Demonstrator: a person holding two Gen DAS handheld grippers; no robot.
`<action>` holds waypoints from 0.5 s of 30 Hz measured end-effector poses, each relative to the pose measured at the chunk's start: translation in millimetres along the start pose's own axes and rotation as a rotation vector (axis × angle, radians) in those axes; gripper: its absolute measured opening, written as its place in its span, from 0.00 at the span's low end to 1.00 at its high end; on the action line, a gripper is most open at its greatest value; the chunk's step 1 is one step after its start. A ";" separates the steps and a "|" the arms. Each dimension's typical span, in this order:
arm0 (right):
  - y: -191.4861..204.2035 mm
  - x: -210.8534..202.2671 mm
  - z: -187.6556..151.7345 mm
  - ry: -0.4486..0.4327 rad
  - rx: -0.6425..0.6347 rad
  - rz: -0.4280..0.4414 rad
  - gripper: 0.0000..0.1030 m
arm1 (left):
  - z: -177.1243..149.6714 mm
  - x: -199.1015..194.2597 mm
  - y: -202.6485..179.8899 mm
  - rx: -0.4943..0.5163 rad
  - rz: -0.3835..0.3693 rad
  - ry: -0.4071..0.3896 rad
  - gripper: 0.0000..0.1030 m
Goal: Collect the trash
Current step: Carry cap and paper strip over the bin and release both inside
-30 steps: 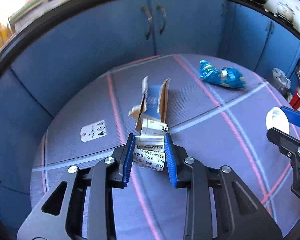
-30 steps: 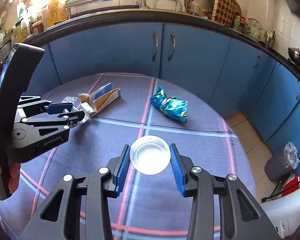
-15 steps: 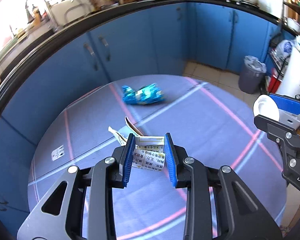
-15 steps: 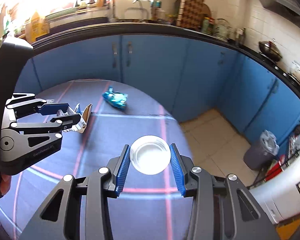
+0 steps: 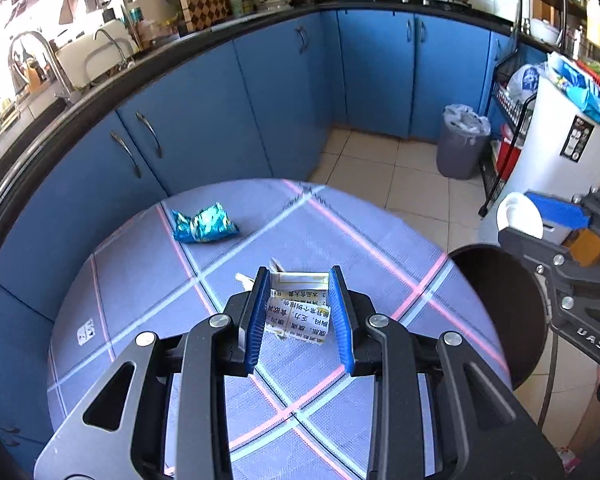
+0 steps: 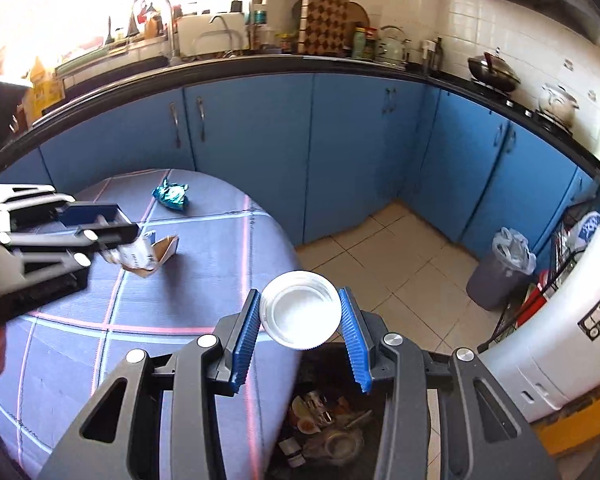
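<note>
So compared with a second ago, both views have swung off toward the kitchen corner: back then the cameras mostly saw the round surface (image 5: pixel 380 240) and the blue cabinets, and now the tiled floor, a grey bin (image 5: pixel 462 146) by the cabinets and a black trash can (image 6: pixel 332 420) beside the surface show up too. The grips haven't changed at all.

The left tongs (image 5: pixel 300 312) are pinching a crumpled printed paper carton (image 5: pixel 300 312), held up over the surface. Its long axis runs away from the camera, the torn brown end pointing forward; in the right view that end points right.

The right tongs (image 6: pixel 300 330) are clamped on a white round lid (image 6: pixel 299 314), its hollow side facing the camera. It's now hanging past the edge of the surface, right above the open black trash can, which already has scraps inside.

A blue snack wrapper (image 5: pixel 202 229) lies on the far side of the surface, well apart from both tongs, long axis roughly left to right in the left view.
</note>
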State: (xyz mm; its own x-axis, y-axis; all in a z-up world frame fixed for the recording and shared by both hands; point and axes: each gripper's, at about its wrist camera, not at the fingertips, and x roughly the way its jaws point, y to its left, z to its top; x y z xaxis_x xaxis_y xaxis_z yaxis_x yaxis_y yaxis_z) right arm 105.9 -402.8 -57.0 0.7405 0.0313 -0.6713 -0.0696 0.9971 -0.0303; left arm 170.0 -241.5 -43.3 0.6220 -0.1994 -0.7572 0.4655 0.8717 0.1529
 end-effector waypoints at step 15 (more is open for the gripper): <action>-23.8 -19.5 -12.3 -0.032 0.053 0.012 0.38 | 26.3 -50.7 -3.2 -0.018 0.009 -0.072 0.30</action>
State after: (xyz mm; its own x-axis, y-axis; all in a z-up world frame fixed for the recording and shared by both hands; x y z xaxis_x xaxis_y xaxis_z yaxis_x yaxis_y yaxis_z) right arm 84.9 -428.0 -52.3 0.7610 0.0449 -0.6472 -0.0438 0.9989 0.0179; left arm 153.6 -245.9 11.3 0.6699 -0.2230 -0.7081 0.4487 0.8815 0.1469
